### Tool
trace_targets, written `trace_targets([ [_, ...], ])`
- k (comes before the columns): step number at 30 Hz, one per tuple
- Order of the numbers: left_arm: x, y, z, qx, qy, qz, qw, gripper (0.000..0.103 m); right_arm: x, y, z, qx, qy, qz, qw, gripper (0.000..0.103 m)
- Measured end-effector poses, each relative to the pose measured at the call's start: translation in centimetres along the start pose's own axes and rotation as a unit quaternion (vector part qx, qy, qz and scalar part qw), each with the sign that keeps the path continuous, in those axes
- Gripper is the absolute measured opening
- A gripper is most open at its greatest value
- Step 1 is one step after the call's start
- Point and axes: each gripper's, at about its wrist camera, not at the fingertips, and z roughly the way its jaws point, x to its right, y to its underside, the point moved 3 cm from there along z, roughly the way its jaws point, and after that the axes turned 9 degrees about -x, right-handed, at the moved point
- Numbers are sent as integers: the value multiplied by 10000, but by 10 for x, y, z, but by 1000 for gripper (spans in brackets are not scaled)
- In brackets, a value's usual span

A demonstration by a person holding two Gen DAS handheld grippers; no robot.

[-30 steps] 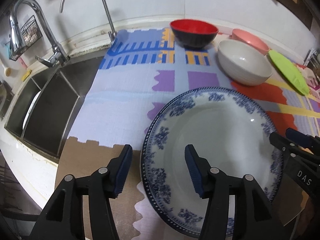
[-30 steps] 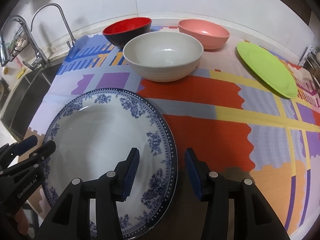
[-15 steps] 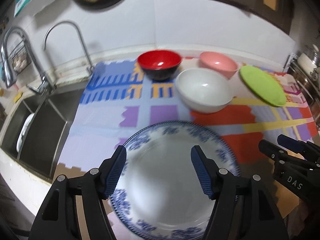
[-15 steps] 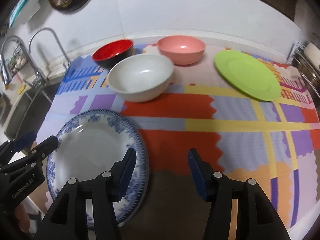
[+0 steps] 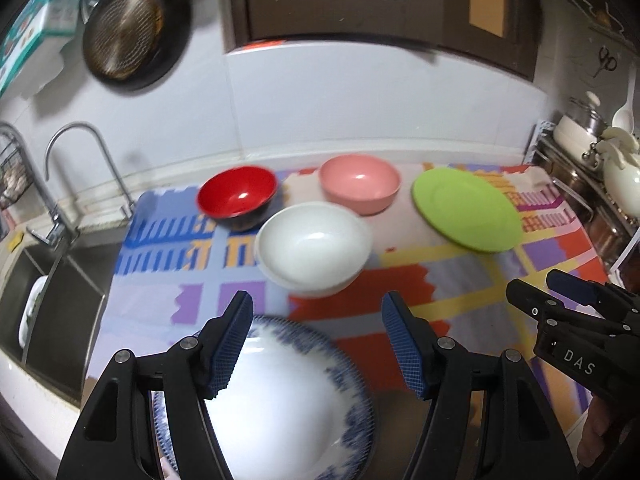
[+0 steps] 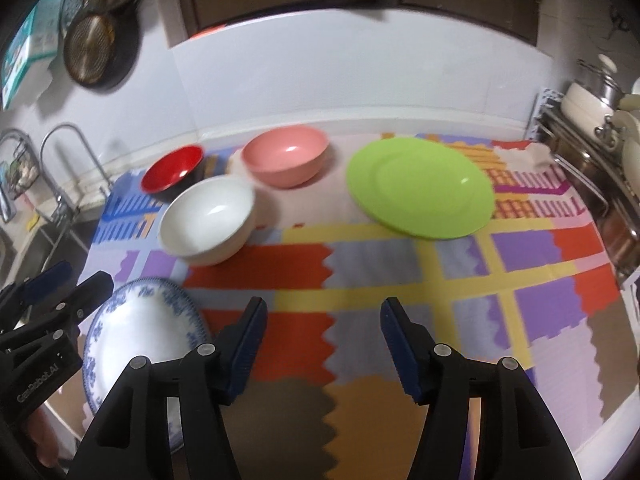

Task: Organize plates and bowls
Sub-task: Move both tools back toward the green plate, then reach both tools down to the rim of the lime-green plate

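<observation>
Change: both claws have lifted away from the blue-patterned plate (image 5: 280, 408), left lying at the worktop's near-left edge.
Left claw (image 5: 318, 344): wide, empty.
Right claw (image 6: 322, 344): opening, nothing between its jaws.
Still loose: white bowl (image 5: 314, 250), red bowl (image 5: 238, 196), pink bowl (image 5: 360, 184), green plate (image 6: 420, 186).
Meaning: plate placed; likely next, another dish.

I'm looking at a home kitchen — a sink (image 5: 52, 304) with a curved faucet (image 5: 86, 160), a frying pan (image 5: 124, 36) hanging on the wall, pots (image 5: 580, 128) sitting on a rack.
</observation>
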Motion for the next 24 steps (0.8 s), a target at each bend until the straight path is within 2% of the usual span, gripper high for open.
trace_targets([
  [13,53,-52,14,129,265,129,9995,66,60,-37,-16,450,208,207,9986,60],
  [24,88,-91,38,102,332,160,9993,66,102,-70,-4,550,224,370,9975,60],
])
